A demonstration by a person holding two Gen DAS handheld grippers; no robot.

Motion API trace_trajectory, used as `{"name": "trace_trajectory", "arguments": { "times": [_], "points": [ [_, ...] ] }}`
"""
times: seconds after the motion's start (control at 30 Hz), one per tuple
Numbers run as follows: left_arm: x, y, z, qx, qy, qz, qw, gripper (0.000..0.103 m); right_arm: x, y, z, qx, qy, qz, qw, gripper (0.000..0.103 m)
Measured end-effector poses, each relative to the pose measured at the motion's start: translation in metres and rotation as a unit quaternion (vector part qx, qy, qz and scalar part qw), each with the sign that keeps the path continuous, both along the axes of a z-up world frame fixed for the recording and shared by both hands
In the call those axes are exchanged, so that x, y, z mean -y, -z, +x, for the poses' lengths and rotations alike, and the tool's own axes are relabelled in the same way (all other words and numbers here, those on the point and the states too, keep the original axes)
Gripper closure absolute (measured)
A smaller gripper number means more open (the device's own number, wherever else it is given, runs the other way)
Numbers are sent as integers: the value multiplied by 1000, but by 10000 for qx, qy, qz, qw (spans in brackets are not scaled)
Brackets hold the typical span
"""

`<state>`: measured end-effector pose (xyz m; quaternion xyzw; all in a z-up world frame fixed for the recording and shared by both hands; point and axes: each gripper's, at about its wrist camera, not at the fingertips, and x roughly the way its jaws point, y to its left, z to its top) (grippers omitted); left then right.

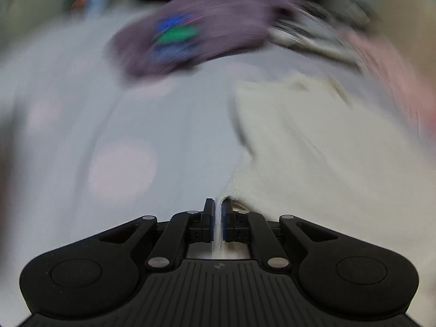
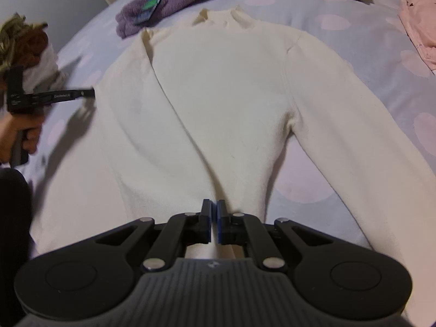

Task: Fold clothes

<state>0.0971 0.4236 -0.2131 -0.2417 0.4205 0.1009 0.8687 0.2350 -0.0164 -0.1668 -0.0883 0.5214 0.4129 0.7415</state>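
The left gripper (image 1: 217, 207) pinches the cream sweater's (image 2: 218, 87) edge. The right gripper (image 2: 214, 208) is clenched over its hem on the dotted bedsheet (image 2: 354, 35).

Soft matt cream knit sweater (image 2: 218, 95)

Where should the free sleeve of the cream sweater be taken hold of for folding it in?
Take the cream sweater by its spread sleeve near the cuff end, coming from the outer side. That sleeve lies flat and clear of the body, so its edge is exposed.
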Motion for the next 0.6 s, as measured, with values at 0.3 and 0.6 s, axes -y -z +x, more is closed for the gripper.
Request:
{"name": "trace_trajectory", "arguments": {
  "times": [0.3,0.6],
  "points": [
    [-42,14,-30,256,-1251,-1515,9802,98,-7,10,-7,-70,-135,-457,9988,98],
    [-14,-42,-14,992,-440,-179,9939,97,-5,-14,-18,492,184,-140,9985,87]
  ]
}}
